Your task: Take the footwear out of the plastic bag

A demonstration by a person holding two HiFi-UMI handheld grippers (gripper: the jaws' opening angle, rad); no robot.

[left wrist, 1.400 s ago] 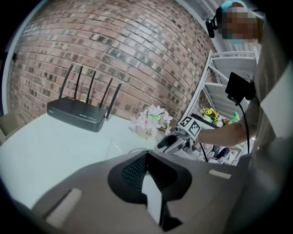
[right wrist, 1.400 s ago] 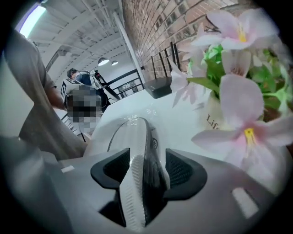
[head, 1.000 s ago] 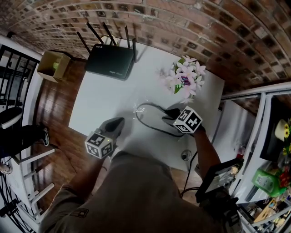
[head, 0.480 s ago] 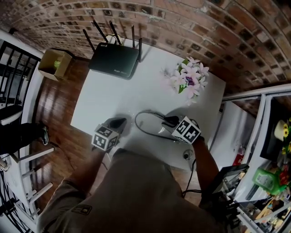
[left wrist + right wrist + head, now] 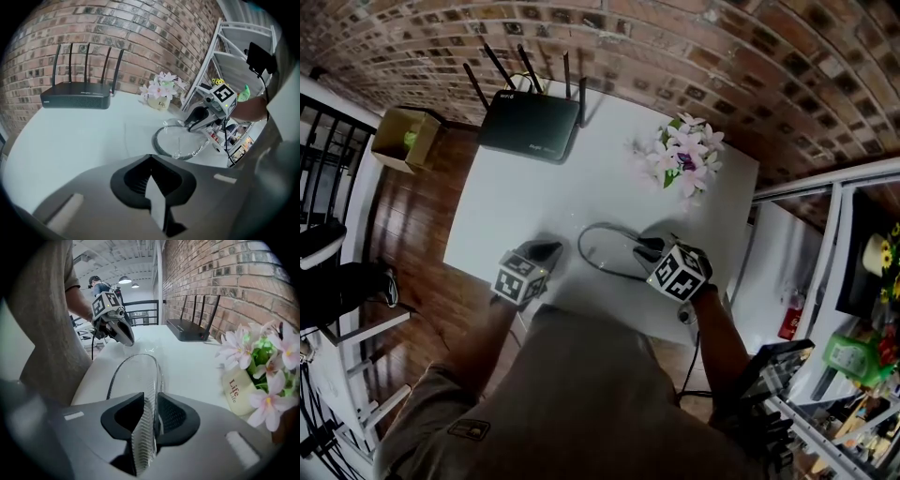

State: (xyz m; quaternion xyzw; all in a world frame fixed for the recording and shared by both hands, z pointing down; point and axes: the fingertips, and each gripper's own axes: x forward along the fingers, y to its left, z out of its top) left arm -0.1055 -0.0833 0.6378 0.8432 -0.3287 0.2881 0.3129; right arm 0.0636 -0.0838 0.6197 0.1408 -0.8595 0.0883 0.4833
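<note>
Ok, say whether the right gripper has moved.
Yes. The right gripper has drawn back from the flowers toward the table's near edge; its jaws have just been closing on the clear sole.

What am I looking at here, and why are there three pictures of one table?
No robot: a person holds a two-jaw gripper in each hand. One picture comes from a camera on the person's head, looking down; the other two from cameras riding on the grippers. On the white table stand a router and a pot of flowers. The right gripper, whose jaws have just been closing, pinches a flat slipper edge-on; clear plastic glints around it. The left gripper is shut; whether it pinches anything I cannot tell.
</note>
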